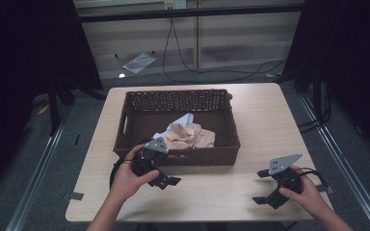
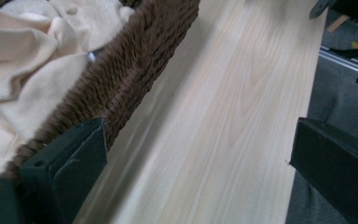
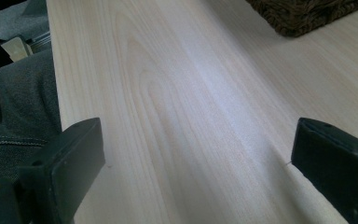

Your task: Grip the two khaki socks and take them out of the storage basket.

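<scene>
Peach-coloured crumpled cloth (image 1: pixel 189 135) heaped inside dark brown woven rectangular basket (image 1: pixel 139 102) on pale wooden table (image 1: pixel 265 120). Left gripper (image 1: pixel 168 181) and right gripper (image 1: pixel 261 186) wide open, empty, above bare tabletop; presumably nothing yet removed.

The table (image 2: pixel 223 116) was pale wood, smooth with a soft sheen; the basket (image 2: pixel 130 79) was rough brown weave (coarse, ropey), holding matt cream cloth (image 2: pixel 23 70), softly creased.
</scene>
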Demonstrator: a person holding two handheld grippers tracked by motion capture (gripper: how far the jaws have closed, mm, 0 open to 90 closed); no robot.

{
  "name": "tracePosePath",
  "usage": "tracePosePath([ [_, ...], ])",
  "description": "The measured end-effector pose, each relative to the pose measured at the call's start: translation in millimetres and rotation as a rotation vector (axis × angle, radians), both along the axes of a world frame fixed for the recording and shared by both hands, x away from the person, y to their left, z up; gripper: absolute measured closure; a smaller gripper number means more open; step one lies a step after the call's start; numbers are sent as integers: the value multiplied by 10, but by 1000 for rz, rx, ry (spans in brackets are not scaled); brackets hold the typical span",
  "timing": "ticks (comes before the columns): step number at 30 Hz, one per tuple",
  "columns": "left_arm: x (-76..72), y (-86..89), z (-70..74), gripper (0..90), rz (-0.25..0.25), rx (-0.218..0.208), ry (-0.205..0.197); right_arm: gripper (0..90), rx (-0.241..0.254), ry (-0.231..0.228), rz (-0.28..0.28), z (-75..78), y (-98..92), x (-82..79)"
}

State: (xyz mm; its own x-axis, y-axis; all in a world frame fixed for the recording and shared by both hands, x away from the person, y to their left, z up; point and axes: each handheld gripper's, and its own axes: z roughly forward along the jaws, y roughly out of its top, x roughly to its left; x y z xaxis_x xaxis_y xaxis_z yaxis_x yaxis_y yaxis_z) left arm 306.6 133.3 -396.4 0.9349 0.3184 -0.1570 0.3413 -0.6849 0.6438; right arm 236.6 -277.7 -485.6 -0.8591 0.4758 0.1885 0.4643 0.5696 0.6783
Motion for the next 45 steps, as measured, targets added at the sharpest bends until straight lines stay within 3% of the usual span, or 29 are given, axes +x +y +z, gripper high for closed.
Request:
tracePosePath([
  [5, 68, -5, 136, 33, 9, -2, -1, 23, -1, 1, -1, 8, -3, -1],
  [6, 124, -5, 210, 33, 16, 18, 3, 23, 3, 2, 3, 2, -1, 1],
  [8, 154, -10, 225, 32, 29, 10, 15, 23, -2, 3, 2, 2, 0, -1],
  [9, 225, -7, 266, 32, 31, 32, 10, 24, -10, 4, 6, -4, 6, -2],
  [16, 444, -23, 323, 32, 82, 44, 29, 24, -3, 6, 3, 4, 3, -6],
  [24, 668, -109, 370, 33, 139, 117, 33, 24, -10, 4, 6, 0, 7, -6],
  [29, 800, -149, 363, 30, 168, 157, 37, 24, -11, 4, 6, 1, 6, -7],
  [30, 855, -181, 343, 28, 207, 159, 48, 24, -9, 5, 9, -2, 8, -7],
  [33, 914, -201, 315, 27, 227, 172, 61, 25, -10, 6, 10, -2, 9, -6],
  [34, 981, -231, 269, 29, 256, 201, 72, 24, -10, 4, 8, 0, 8, -7],
  [38, 1111, -298, 210, 30, 306, 226, 105, 25, -11, 5, 14, -3, 9, -6],
  [45, 1273, -411, 121, 40, 338, 251, 119, 25, -12, 7, 20, -4, 11, -7],
])
